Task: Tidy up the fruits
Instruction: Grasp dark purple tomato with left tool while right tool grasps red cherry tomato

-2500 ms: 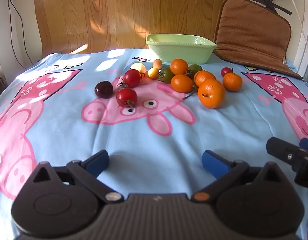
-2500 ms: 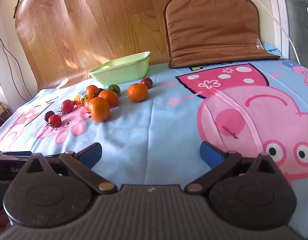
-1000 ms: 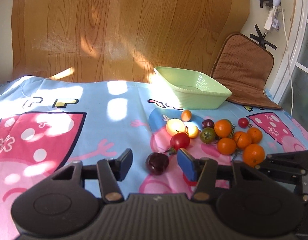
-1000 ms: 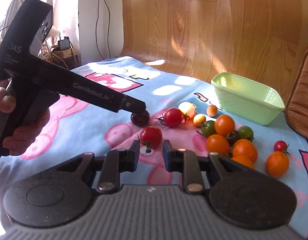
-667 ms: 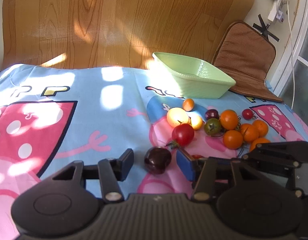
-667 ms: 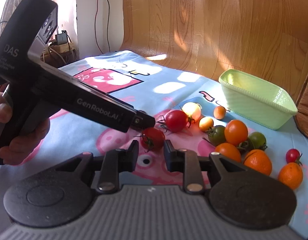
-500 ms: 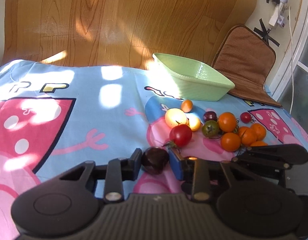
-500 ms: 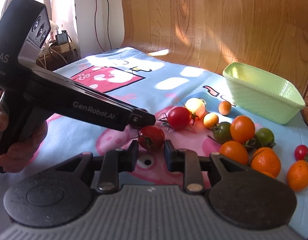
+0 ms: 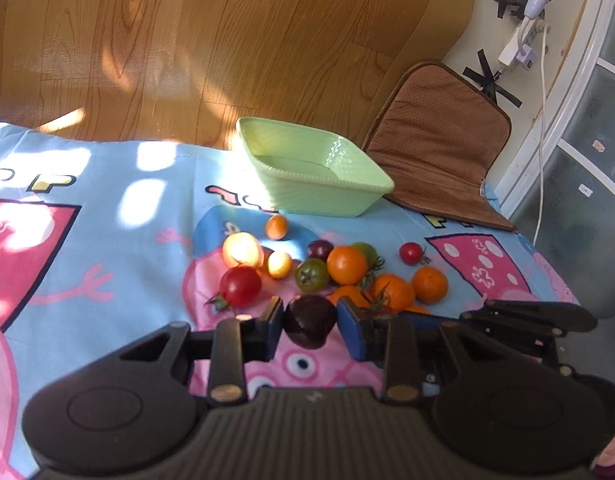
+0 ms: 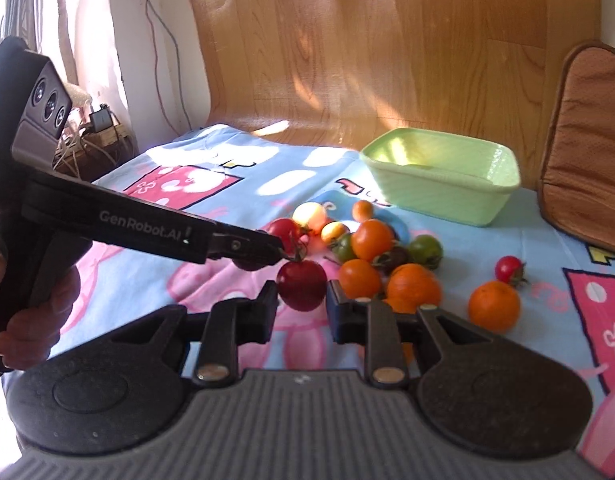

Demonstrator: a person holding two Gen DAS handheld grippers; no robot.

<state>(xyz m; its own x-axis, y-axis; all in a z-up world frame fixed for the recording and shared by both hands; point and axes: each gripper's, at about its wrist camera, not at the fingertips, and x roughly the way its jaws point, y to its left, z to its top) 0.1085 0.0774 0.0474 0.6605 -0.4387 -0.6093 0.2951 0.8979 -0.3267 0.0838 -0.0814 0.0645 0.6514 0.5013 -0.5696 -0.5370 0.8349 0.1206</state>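
A: Left wrist view first. The left hand-held gripper has its blue pads pressed on either side of a dark purple tomato, narrowed right down to the fruit's width.

B: And the green tub?

A: Well beyond the gripper, on the cartoon-print cloth. The loose fruit lies between tub and gripper: a red tomato nearer the camera than the tub and to its left, a pale yellow tomato behind that, a green tomato, and an orange just beside it. A small red cherry tomato sits apart, right of the pile.

B: Right wrist view?

A: The right hand-held gripper is clamped on a deep red tomato, its two pads touching the fruit's flanks. The left one's black arm reaches in from the left edge, its tip just beside that tomato's stem. Whether the held tomato touches the cloth, he cannot tell.

B: The tub here?

A: Far side, upper right of the held tomato, with a brown cushion to the tub's right. One orange lies alone, nearer the camera than the tub.
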